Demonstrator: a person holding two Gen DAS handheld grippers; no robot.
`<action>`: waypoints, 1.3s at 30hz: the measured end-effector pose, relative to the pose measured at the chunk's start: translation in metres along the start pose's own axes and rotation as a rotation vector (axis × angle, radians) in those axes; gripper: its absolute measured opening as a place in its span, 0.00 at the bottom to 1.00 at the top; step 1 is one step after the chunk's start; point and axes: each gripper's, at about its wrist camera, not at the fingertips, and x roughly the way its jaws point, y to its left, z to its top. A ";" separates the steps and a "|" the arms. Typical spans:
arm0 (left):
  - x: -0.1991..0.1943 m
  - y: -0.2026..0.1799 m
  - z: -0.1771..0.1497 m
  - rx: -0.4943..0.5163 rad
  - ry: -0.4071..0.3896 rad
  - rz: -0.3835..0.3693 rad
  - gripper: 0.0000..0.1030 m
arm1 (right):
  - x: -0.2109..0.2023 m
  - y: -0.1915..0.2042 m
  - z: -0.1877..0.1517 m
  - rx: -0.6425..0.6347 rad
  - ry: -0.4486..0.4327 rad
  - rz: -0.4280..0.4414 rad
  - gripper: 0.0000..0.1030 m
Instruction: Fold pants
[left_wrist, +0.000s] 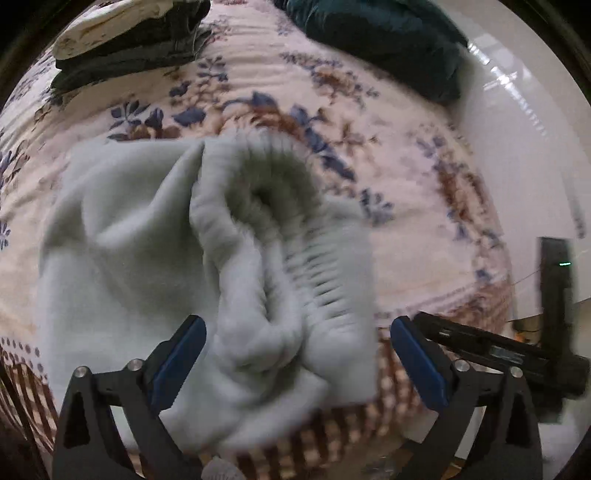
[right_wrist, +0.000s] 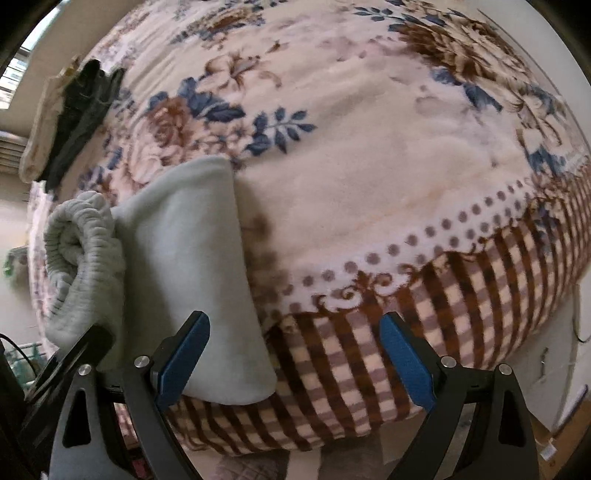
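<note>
We held both hand-held grippers, left (left_wrist: 297, 354) and right (right_wrist: 295, 349), released; pale grey pants (left_wrist: 207, 266) lay bunched near bed's (left_wrist: 406, 236) front edge, partly folded, waistband still rumpled.

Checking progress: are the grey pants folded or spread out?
Folded: the grey pants lie as a compact bundle on the blanket, waistband bunched.

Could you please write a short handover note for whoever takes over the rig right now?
Left gripper: open, around the bunched waistband of the pants, not clamped.
Right gripper: open, empty, over the blanket edge, right of the pants.
Pants: pale grey, folded into a compact bundle near the bed's edge, waistband still rumpled.
Left: flatten the waistband, finish the fold. A clothes pile lies farther back.
</note>
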 end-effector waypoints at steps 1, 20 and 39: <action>-0.008 0.000 -0.002 0.001 -0.003 0.009 0.99 | -0.002 0.002 0.000 -0.001 -0.003 0.021 0.93; -0.063 0.189 -0.034 -0.387 0.020 0.579 0.99 | 0.055 0.176 0.017 -0.394 0.049 0.047 0.95; -0.065 0.163 -0.014 -0.347 -0.017 0.403 0.99 | 0.004 0.154 0.012 -0.286 -0.059 0.307 0.46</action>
